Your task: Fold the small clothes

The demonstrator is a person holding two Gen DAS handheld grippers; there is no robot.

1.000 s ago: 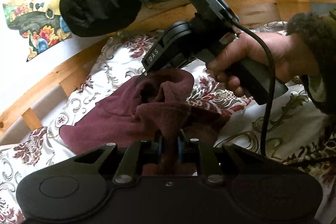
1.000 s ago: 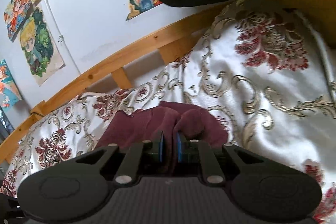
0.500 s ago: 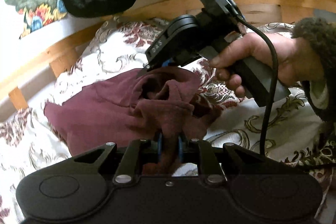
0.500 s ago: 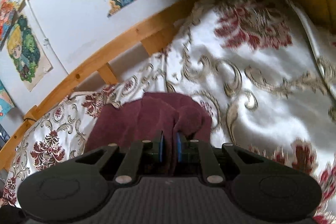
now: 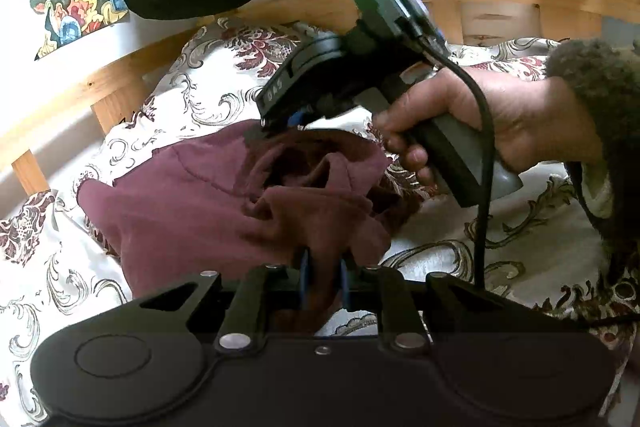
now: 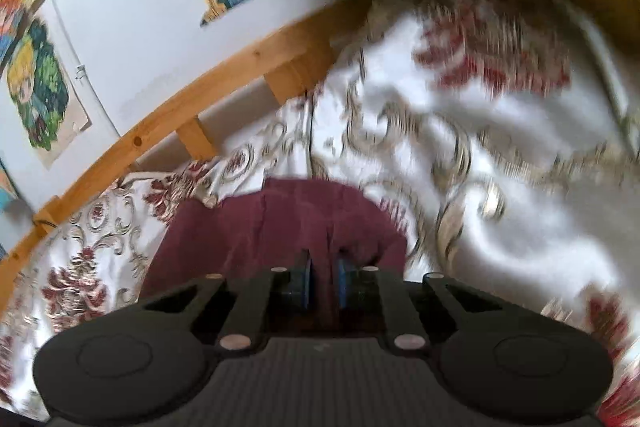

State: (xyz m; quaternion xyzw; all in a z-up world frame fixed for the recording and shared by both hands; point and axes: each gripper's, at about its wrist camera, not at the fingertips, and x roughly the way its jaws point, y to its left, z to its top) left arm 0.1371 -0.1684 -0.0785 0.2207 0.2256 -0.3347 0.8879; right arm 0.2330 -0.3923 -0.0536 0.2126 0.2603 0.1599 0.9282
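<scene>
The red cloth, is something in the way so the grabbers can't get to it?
No, nothing visible is in the way. Each hand-held gripper already pinches the maroon garment: the left hand-held gripper at its near edge, the right hand-held gripper at its far edge. It lies bunched on the flowered bedspread.

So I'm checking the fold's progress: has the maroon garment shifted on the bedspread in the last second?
Yes. In the left wrist view the maroon garment lies spread further left, toward the wooden bed rail.
</scene>
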